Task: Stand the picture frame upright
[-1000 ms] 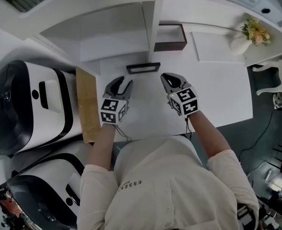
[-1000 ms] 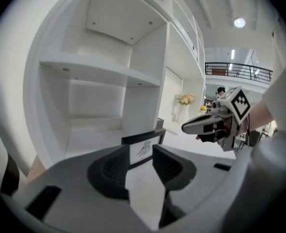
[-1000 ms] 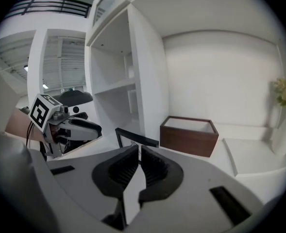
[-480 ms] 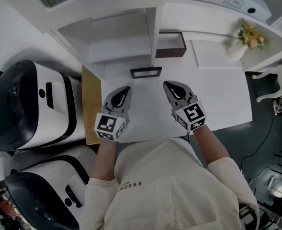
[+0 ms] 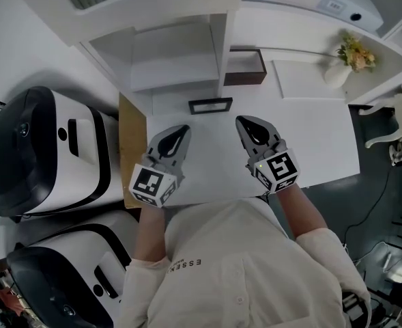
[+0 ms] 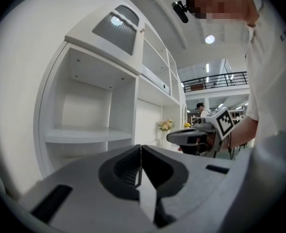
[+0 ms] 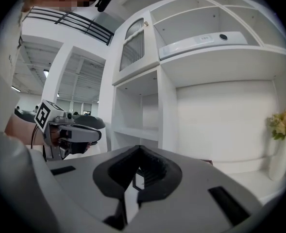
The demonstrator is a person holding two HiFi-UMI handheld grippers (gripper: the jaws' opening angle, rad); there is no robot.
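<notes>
picture frame [image 5: 210, 105] sitting at the back of the white table [image 5: 317, 139], both tongs closed on nothing

so the frame looks like it's up on its edge, dark border with a pale middle, right in front of the white shelf unit [image 5: 177, 60]. left tongs [image 5: 180, 129] hover just in front of the frame and a bit to its left, jaws pressed together, nothing in them. right tongs [image 5: 246, 122] are in front of it and a bit to its right, jaws together too, also empty. neither one touches the frame. brown box [image 5: 244, 67] sits behind the frame to its right, vase of flowers [image 5: 345, 57] way off to the right, wooden board [image 5: 132, 149] off to the left.
</notes>
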